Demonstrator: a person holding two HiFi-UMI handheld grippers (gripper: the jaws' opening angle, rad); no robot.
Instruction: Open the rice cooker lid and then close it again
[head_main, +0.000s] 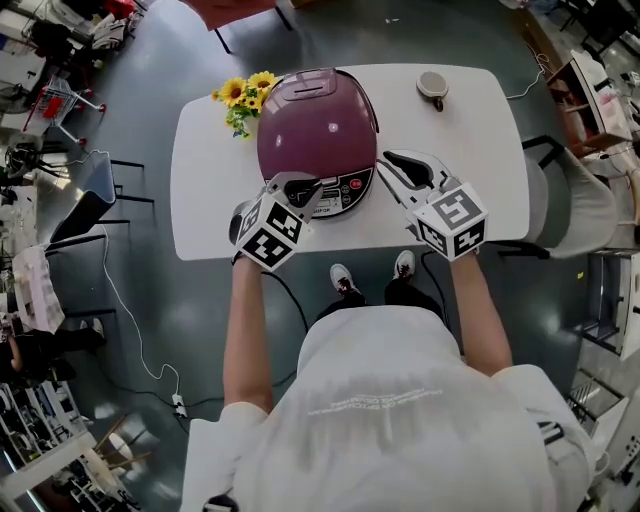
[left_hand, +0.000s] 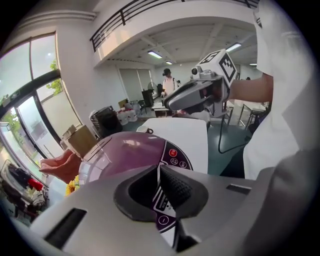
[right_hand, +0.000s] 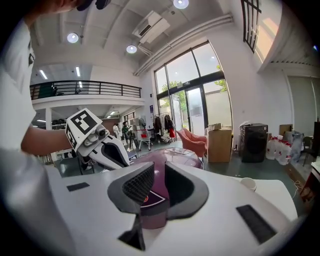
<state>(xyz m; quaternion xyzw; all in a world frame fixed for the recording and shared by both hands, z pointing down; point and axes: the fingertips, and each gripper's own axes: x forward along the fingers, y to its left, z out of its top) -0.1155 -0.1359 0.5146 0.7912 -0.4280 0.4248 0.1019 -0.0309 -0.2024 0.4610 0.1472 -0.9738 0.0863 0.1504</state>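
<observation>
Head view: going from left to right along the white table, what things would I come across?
yellow flowers → purple rice cooker → small round cup

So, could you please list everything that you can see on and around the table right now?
white table: one, white, middle of the head view.
purple rice cooker: one, glossy purple with a dark control panel, near middle of the table, lid down.
yellow flowers: one bunch, yellow and green, on the table at the cooker's far left side.
pale round cup: one, pale, far right part of the table, apart from the cooker.
grey chair: one, grey, at the table's right end.
shoes: two, light with dark parts, on the floor by the table's near edge.
left tool: one, grey-white, at the cooker's front left, jaws together, empty.
right tool: one, grey-white, right of the cooker's front, jaws slightly apart, empty.
</observation>
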